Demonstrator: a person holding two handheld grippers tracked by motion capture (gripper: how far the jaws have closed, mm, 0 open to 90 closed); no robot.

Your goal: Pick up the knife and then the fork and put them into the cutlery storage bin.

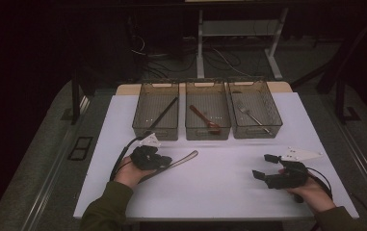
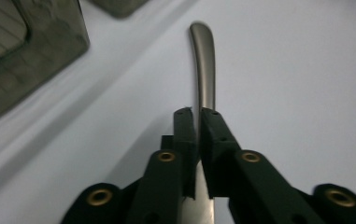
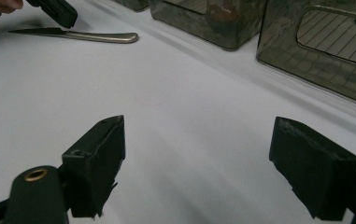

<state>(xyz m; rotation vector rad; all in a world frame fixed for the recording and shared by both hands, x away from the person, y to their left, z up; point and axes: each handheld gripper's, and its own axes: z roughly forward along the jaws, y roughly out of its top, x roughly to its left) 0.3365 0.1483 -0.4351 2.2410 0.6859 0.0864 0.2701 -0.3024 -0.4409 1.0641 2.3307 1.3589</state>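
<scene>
A silver table knife (image 1: 183, 159) lies low over the white table (image 1: 219, 187), handle toward the bins. My left gripper (image 1: 167, 161) is at its blade end. In the left gripper view its jaws (image 2: 198, 114) stand almost together, with the knife (image 2: 203, 70) in the thin slot between the pads. My right gripper (image 1: 264, 166) rests at the right of the table, held by a hand. Its jaws (image 3: 196, 154) stand wide apart with nothing between them. Far off in the right gripper view lies the knife (image 3: 96, 36).
Three smoky plastic bins stand in a row at the back. The left bin (image 1: 154, 131) holds a dark stick (image 1: 164, 113), the middle bin (image 1: 207, 134) a reddish spoon (image 1: 204, 118), the right bin (image 1: 258, 131) a fork (image 1: 248, 114).
</scene>
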